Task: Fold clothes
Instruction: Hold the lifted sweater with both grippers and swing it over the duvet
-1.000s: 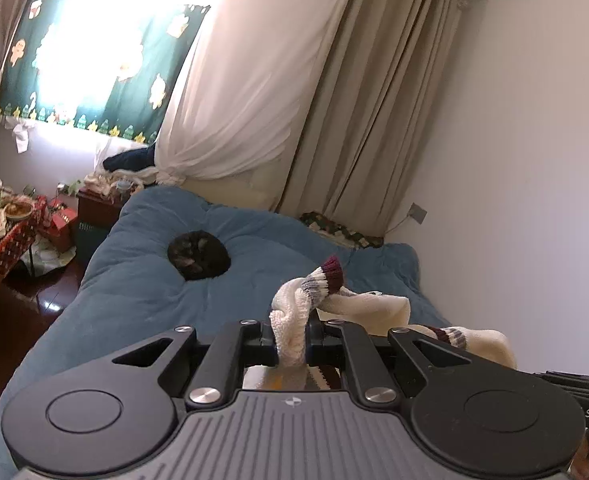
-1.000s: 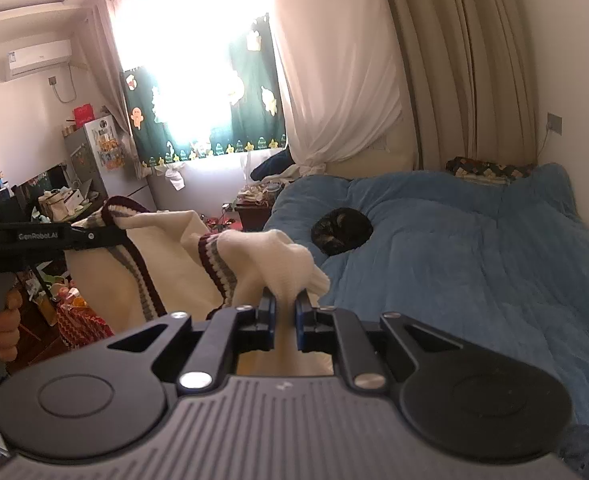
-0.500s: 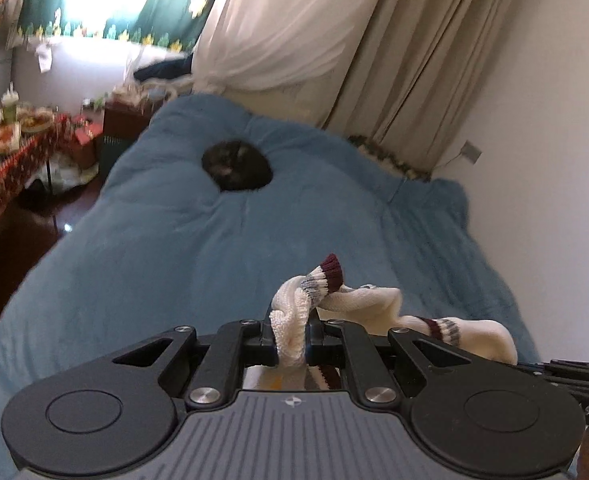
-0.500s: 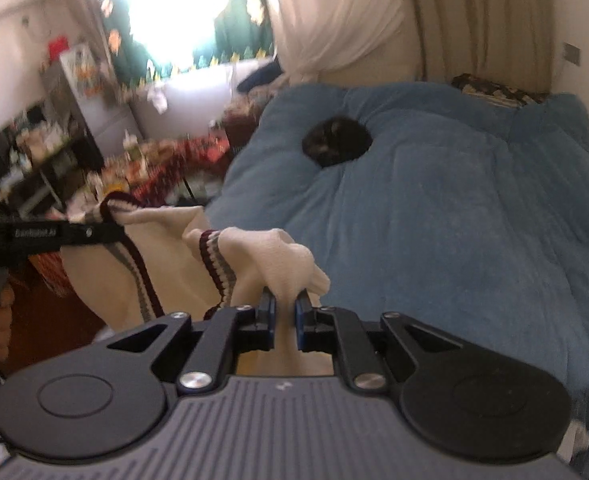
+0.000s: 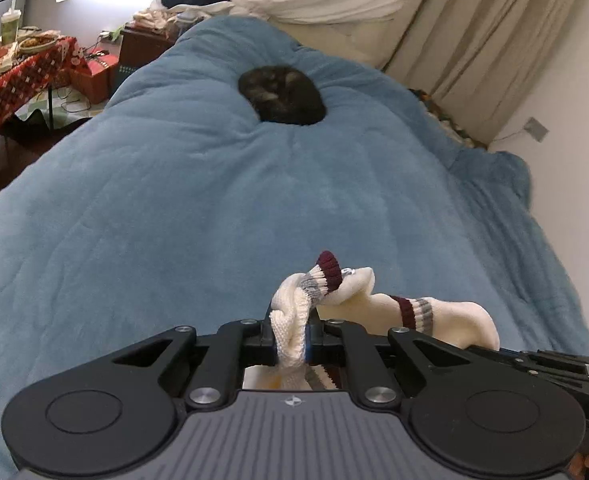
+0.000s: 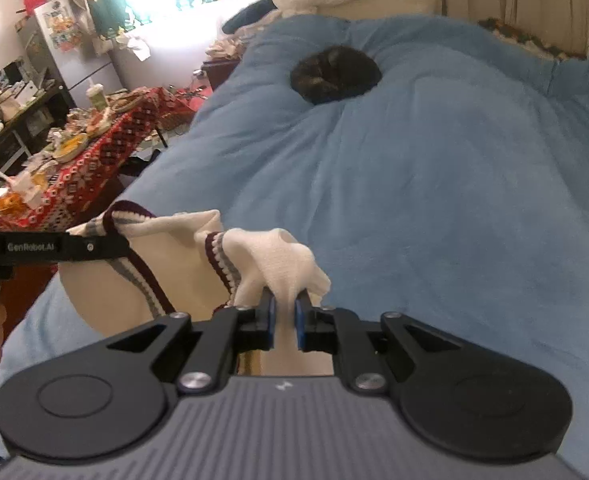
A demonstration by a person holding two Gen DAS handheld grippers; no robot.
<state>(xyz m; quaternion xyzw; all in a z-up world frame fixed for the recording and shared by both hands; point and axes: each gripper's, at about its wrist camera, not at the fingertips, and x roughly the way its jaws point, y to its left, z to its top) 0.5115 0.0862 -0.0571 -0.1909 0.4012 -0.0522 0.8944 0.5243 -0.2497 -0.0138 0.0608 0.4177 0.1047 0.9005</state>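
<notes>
I have both grippers, left (image 5: 292,340) and right (image 6: 284,320), clamped on the cream sweater (image 6: 166,264), which hangs stretched between them above the blue bed (image 6: 434,200), nearer my left side.

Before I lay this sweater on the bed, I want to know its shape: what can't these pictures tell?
- Sweater body: both views, hangs behind the gripper bodies, cut off.
- Dark curled shape on the blue duvet: too small to identify.
- Right gripper: fabric hides its fingertips.
</notes>
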